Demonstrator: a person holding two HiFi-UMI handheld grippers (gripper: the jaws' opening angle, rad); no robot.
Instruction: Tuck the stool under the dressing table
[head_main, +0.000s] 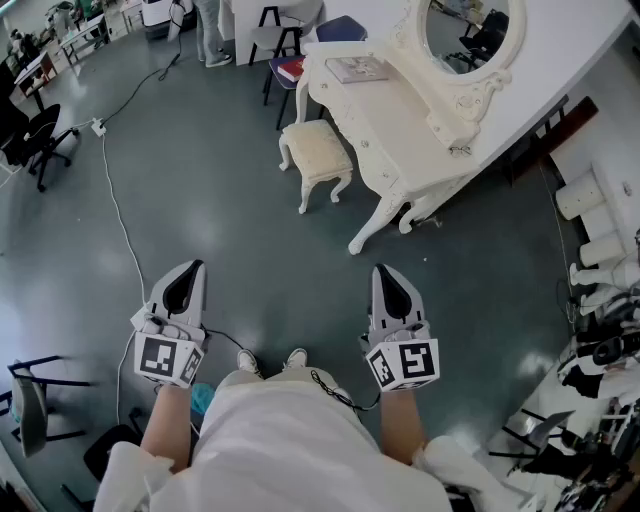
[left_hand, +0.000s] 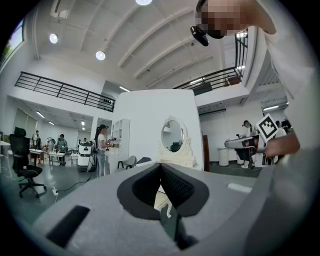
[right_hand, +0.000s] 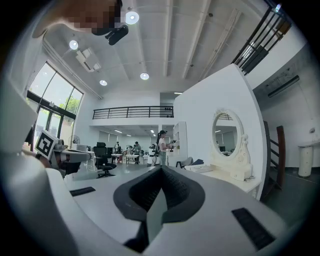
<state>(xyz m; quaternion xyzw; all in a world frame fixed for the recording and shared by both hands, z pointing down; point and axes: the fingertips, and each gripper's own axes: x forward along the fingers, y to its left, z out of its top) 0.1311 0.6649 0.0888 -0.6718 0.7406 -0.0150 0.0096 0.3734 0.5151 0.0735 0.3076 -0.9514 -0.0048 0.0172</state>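
Observation:
A cream stool (head_main: 317, 158) with curved legs stands on the grey floor, just left of the white dressing table (head_main: 395, 130) and outside it. The table carries an oval mirror (head_main: 470, 35) and shows again in the gripper views as the dressing table (right_hand: 231, 177) and mirror (left_hand: 172, 135). Part of the stool (left_hand: 162, 199) shows between the left jaws' pads, far off. My left gripper (head_main: 190, 274) and right gripper (head_main: 386, 276) are held level well short of the stool, both shut and empty, pointing toward it.
A white cable (head_main: 118, 205) with a power strip runs across the floor at left. Black office chairs (head_main: 35, 135) stand far left, a dark chair (head_main: 290, 55) sits behind the table, and cluttered equipment (head_main: 600, 350) fills the right edge. A person (left_hand: 101, 149) stands in the background.

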